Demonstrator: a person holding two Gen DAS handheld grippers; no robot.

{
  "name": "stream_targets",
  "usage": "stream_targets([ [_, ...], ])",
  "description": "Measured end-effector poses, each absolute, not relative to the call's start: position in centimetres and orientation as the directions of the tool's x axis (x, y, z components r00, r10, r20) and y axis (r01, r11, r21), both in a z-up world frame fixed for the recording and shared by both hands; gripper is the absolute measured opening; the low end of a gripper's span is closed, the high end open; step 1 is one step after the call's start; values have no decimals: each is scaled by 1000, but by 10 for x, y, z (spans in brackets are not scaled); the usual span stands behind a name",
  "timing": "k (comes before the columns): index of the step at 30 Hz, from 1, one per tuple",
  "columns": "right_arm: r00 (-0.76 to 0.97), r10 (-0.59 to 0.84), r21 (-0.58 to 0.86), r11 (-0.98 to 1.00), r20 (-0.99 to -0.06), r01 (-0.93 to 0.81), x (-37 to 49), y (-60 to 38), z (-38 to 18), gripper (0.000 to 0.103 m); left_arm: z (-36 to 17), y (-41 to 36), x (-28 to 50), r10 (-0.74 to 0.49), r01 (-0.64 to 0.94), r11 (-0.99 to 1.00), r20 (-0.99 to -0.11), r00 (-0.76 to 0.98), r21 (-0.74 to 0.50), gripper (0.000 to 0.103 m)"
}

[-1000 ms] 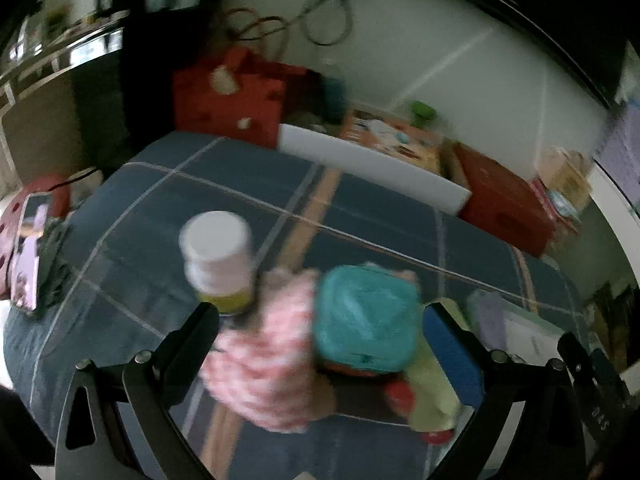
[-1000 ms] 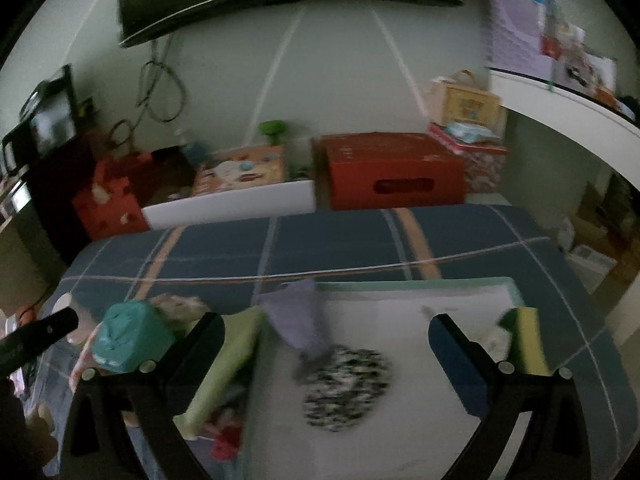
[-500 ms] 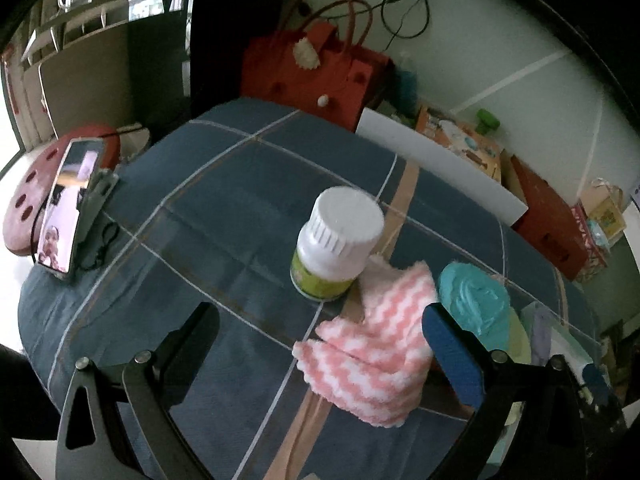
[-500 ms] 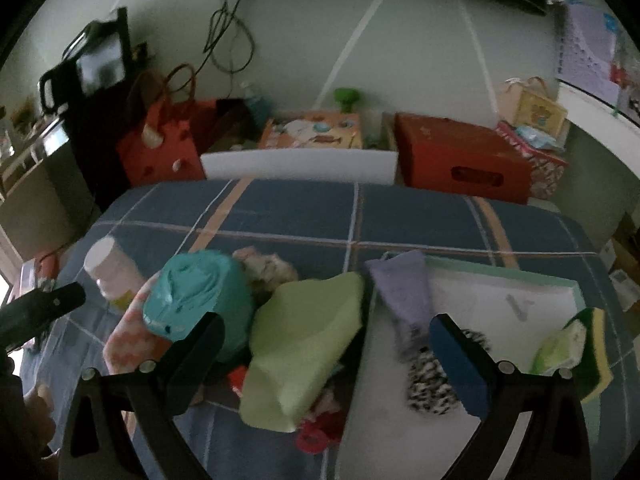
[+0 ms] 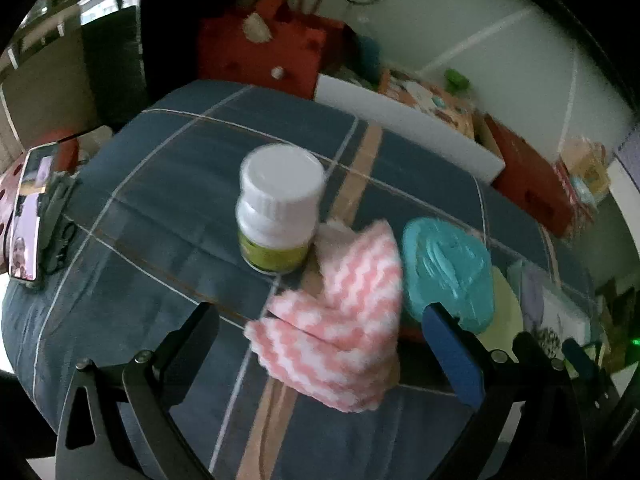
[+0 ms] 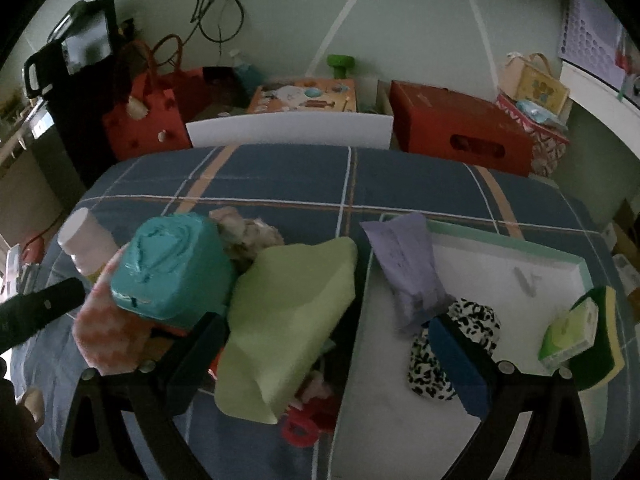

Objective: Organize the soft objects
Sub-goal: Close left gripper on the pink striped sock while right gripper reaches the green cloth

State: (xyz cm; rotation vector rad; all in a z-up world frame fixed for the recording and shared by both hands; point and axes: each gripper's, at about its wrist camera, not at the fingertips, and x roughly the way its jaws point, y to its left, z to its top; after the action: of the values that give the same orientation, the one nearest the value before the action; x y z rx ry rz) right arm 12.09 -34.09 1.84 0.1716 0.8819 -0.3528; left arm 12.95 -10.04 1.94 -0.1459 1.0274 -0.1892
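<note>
Partly hidden beneath the teal container [image 6: 172, 272], the pink zigzag cloth [image 5: 340, 320] is seen on the table [image 5: 160, 208] between the spread, empty left gripper [image 5: 328, 340] fingers; the right gripper [image 6: 332, 364] is likewise held open, its lower frame cut off.

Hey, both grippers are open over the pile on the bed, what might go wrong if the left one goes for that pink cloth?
The white-capped bottle stands upright touching the pink zigzag cloth; pulling the cloth might tip it. The teal container sits against the cloth's other side, so the open left gripper may snag it too. Its picture is blurred, so aim could be off.
</note>
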Motion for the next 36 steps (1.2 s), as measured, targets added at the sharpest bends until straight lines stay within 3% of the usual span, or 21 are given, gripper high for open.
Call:
stream_targets([
  [5,568,-212,7,934,-795,358,124,-339,11,102,12,-117,129,-208,140,977,-854,477,-159,101],
  [17,570,-141,63,944,-810,324,127,-338,2,64,0,-120,133,-197,106,980,-881,430,-167,101],
  [24,572,-104,90,949,-814,301,130,-336,-2,56,-2,-115,134,-228,85,973,-881,415,-212,101],
  [36,580,-51,158,939,-813,305,132,-341,-7,36,-7,-122,136,-235,101,972,-887,398,-212,61],
])
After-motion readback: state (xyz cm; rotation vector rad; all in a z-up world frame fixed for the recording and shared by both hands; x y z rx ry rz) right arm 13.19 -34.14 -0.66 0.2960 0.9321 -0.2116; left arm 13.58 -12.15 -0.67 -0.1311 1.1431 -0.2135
